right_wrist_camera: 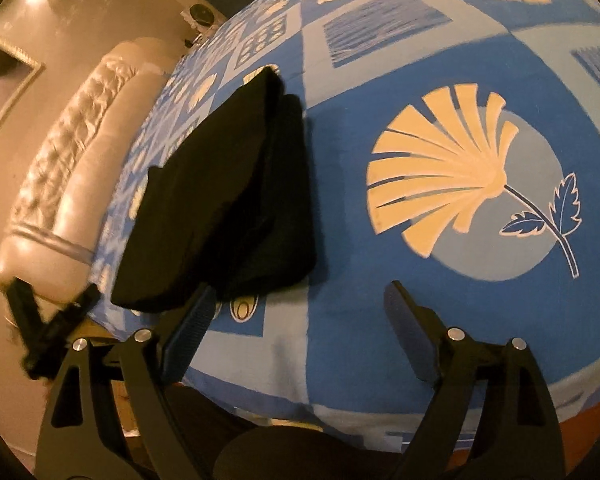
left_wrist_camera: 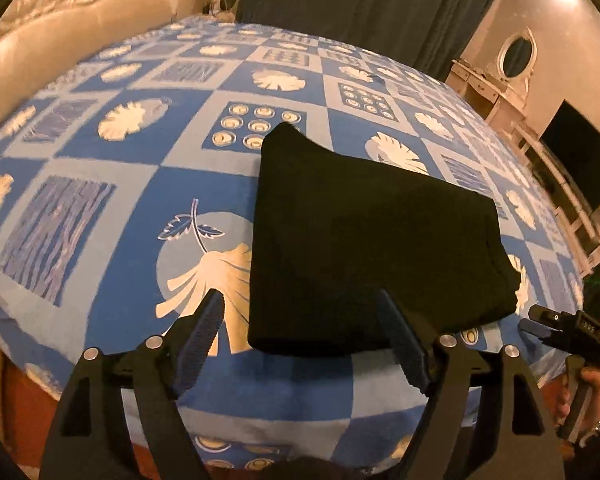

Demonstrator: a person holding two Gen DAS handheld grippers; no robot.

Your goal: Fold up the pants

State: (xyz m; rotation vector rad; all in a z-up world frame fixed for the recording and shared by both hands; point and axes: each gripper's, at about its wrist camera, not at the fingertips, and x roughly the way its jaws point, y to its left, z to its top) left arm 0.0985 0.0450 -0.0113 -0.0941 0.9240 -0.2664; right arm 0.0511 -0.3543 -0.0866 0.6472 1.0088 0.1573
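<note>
Your folded pants (left_wrist_camera: 372, 248) lay on the bed (left_wrist_camera: 112, 168) near its front edge. Your left gripper (left_wrist_camera: 300, 312) and right gripper (right_wrist_camera: 300, 304) were spread wide, holding nothing.

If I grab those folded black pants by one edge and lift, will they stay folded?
Probably not. The pants are soft stacked layers, visibly loose along one side, so they would likely droop and unfold. Pushed, they may bunch on the cloth bedspread rather than slide.
</note>
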